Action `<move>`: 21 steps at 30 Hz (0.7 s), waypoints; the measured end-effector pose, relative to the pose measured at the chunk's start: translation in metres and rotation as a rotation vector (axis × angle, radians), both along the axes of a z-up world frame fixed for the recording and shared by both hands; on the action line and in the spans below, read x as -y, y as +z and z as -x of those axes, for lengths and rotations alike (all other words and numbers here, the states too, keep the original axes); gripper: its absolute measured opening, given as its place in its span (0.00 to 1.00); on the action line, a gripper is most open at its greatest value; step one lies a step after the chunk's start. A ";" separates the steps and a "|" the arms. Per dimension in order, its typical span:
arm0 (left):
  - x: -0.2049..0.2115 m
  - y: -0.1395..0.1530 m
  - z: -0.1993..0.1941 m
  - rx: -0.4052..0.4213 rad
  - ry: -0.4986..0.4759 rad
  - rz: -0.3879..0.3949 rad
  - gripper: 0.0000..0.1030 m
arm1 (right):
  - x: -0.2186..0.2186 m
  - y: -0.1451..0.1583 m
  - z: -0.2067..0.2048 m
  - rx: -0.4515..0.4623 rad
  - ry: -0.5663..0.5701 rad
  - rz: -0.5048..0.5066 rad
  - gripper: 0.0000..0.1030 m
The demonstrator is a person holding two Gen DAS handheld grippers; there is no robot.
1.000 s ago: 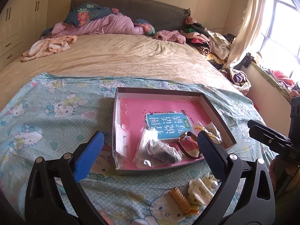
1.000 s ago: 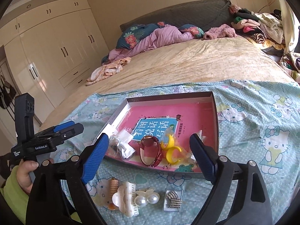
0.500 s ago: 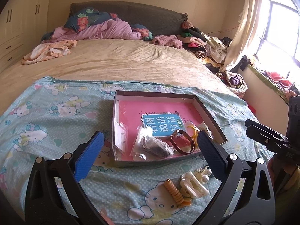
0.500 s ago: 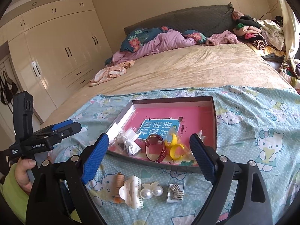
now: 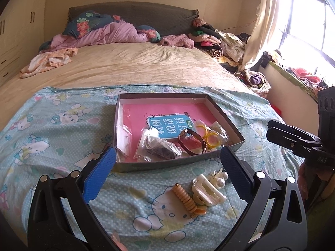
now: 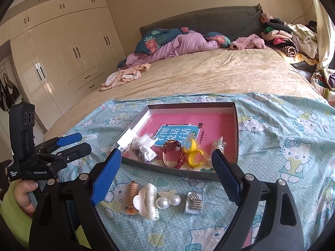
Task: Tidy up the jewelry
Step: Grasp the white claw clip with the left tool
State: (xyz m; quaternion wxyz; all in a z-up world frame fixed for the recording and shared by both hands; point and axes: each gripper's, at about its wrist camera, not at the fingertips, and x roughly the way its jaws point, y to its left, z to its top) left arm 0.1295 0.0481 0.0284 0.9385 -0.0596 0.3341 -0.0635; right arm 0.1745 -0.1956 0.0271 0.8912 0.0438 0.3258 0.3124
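An open box (image 5: 227, 120) (image 6: 236, 129) with a pink lining lies on the Hello Kitty cloth. It holds a red-brown bangle (image 5: 197, 136) (image 6: 179, 162), yellow rings (image 5: 211, 140) (image 6: 194, 159), bagged dark pieces (image 5: 161, 146) (image 6: 144, 152) and a blue card. In front of the box lie an orange spiral hair tie (image 5: 185, 198) (image 6: 133, 192), a white claw clip (image 5: 208, 190) (image 6: 146, 200), a pearl clip (image 5: 222, 177) (image 6: 168, 200) and a small packet of rhinestones (image 6: 194, 202). My left gripper (image 5: 167, 174) (image 6: 69, 144) and right gripper (image 6: 166, 171) (image 5: 293, 142) hover open and empty near these loose pieces.
The cloth covers the near end of a large bed (image 5: 136, 67). Pillows and a pink quilt (image 5: 108, 33) are piled at the headboard, clothes (image 5: 219, 39) at the far right. Wardrobes (image 6: 62, 52) line the left wall. A hand in a green sleeve (image 6: 18, 196) holds the left gripper.
Both grippers have drawn back from the box, which now looks smaller and farther off. More of the loose pieces in front of it show. Both stay open and empty.
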 end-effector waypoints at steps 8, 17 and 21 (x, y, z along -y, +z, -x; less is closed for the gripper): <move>0.018 -0.011 0.009 -0.018 -0.039 -0.033 0.90 | 0.007 -0.006 0.008 -0.013 -0.003 0.011 0.84; 0.036 -0.023 0.016 -0.044 -0.066 -0.057 0.91 | 0.017 -0.014 0.014 -0.030 -0.008 0.017 0.84; 0.041 -0.028 0.019 -0.051 -0.072 -0.062 0.91 | 0.021 -0.017 0.017 -0.037 -0.007 0.021 0.84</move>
